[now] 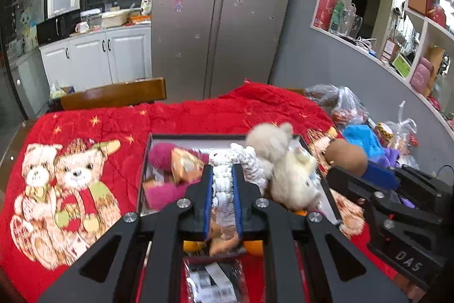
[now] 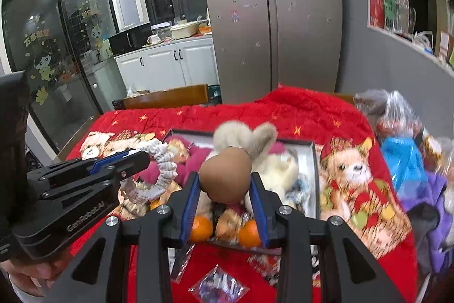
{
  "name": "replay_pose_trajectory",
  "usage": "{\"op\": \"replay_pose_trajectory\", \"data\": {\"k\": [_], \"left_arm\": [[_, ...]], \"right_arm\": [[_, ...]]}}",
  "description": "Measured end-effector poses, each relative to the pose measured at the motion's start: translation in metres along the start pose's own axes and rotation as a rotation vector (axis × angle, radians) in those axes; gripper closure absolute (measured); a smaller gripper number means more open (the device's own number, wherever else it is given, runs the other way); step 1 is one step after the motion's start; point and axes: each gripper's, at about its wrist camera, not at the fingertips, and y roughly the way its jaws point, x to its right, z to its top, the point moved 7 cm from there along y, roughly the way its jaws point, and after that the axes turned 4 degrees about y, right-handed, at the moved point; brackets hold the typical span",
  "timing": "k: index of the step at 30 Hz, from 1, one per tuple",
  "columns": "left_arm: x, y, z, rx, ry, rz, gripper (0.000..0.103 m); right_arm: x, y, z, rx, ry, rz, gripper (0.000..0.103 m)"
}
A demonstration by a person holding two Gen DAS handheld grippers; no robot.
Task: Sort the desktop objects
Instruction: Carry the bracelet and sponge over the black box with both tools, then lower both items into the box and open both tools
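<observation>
Rope, white and braided into a ring (image 1: pixel 224 178), is clamped between the blue pads of the left gripper (image 1: pixel 222 175), whose jaws are nearly closed on it. A brown gourd-shaped toy (image 2: pixel 225 176) is pinched between the pads of the right gripper (image 2: pixel 225 189). Both objects are held above a shallow dark-rimmed box (image 2: pixel 313 161), which is set on a red quilt with bear prints (image 1: pixel 71 161) covering the table, near its middle. Inside the box a cream plush animal (image 1: pixel 286 166) and a magenta plush (image 1: pixel 161 155) are seen, with oranges (image 2: pixel 200 227) at its near edge. Clear packets (image 2: pixel 218 286) are laid on the quilt at the table's near edge, and plastic bags (image 1: pixel 360 138) are heaped along the right edge.
</observation>
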Motion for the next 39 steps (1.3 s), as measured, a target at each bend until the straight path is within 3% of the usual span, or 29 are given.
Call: {"op": "replay_pose_trajectory", "data": {"k": [6,13,19,27,39], "left_arm": [[-0.014,0.028,0.016,0.023,-0.024,0.013,0.090],[-0.024,0.048,0.010,0.025,-0.002,0.046,0.090],[-0.029,0.058,0.002,0.014,0.012,0.033,0.090],[-0.018,0.075,-0.009,-0.042,0.033,0.034,0.090],[-0.016,0.081,-0.015,-0.060,0.051,0.045,0.090]], "right_arm": [[0.012,0.016,0.018,0.024,0.015,-0.020,0.067],[0.033,0.050,0.019,0.044,0.029,-0.038,0.067],[0.042,0.082,0.001,-0.053,0.050,-0.042,0.067],[0.038,0.087,-0.005,-0.073,0.025,-0.037,0.067],[0.037,0.089,-0.004,-0.077,0.030,-0.032,0.067]]}}
